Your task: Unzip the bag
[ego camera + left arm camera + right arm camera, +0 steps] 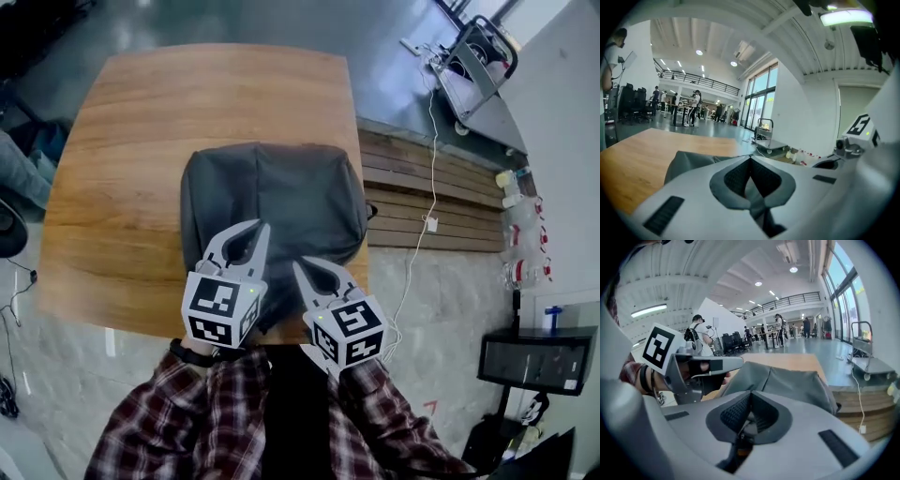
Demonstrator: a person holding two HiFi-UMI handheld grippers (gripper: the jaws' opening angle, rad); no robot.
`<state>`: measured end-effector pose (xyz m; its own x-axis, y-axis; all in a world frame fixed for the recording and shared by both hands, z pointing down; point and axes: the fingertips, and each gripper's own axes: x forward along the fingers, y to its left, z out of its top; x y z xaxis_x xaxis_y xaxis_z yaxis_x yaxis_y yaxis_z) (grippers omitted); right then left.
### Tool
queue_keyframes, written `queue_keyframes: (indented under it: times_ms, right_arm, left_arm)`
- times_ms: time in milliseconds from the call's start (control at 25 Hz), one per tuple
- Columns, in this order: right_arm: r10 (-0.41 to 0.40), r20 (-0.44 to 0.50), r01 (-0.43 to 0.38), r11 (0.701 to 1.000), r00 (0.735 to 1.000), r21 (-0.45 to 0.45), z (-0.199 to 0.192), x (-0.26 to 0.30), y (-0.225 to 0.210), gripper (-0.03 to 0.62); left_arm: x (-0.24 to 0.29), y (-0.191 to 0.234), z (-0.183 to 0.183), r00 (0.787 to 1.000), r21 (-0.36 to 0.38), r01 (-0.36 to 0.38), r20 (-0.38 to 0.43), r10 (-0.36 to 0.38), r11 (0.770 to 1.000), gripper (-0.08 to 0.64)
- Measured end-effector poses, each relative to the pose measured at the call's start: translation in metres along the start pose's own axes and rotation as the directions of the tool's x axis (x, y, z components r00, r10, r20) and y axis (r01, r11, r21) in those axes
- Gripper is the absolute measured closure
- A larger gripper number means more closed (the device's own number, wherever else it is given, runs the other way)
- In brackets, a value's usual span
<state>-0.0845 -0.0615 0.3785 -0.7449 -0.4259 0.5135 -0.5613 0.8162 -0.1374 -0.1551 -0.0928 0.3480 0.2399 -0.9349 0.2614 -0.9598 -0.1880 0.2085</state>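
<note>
Both claws are down at the near edge of the dark grey bag [272, 202], which sits in the middle of the wooden table [141, 122]. The left gripper [248, 234] has its jaws pressed together on a fold of the bag's grey cloth, bracing it by the look of things. Just beside it, the right gripper [305, 270] is clamped on a small dark tab, most likely the zipper pull [743, 427]. No gap shows anywhere along the top of the bag, so I'd call this the very start: grips set, the whole zip left to run.
</note>
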Motion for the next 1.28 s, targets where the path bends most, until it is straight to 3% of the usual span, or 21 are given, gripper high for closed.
queue_keyframes:
  times_ms: [240, 440, 560, 800, 1280]
  right_arm:
    - [0.03, 0.156, -0.011, 0.993, 0.987, -0.117, 0.084, -0.029, 0.023, 0.581]
    - [0.043, 0.251, -0.009, 0.991, 0.967, -0.135, 0.121, -0.041, 0.032, 0.581]
    - [0.051, 0.268, -0.017, 0.992, 0.962, -0.128, 0.127, -0.042, 0.038, 0.581]
    - [0.073, 0.255, -0.039, 0.99, 0.964, -0.138, 0.127, -0.043, 0.041, 0.581]
    - [0.041, 0.258, -0.014, 0.994, 0.965, -0.105, 0.123, -0.046, 0.024, 0.581]
  left_arm:
    - [-0.045, -0.02, 0.075, 0.993, 0.009, -0.042, 0.113, 0.04, 0.999, 0.551]
    - [-0.064, -0.029, 0.092, 0.988, 0.006, -0.035, 0.153, 0.033, 0.999, 0.551]
    - [-0.068, -0.029, 0.093, 0.986, -0.037, -0.041, 0.158, 0.046, 0.999, 0.551]
    - [-0.062, -0.034, 0.096, 0.988, -0.024, -0.03, 0.154, 0.033, 0.999, 0.551]
    - [-0.05, -0.04, 0.092, 0.991, 0.003, -0.027, 0.128, 0.026, 1.0, 0.551]
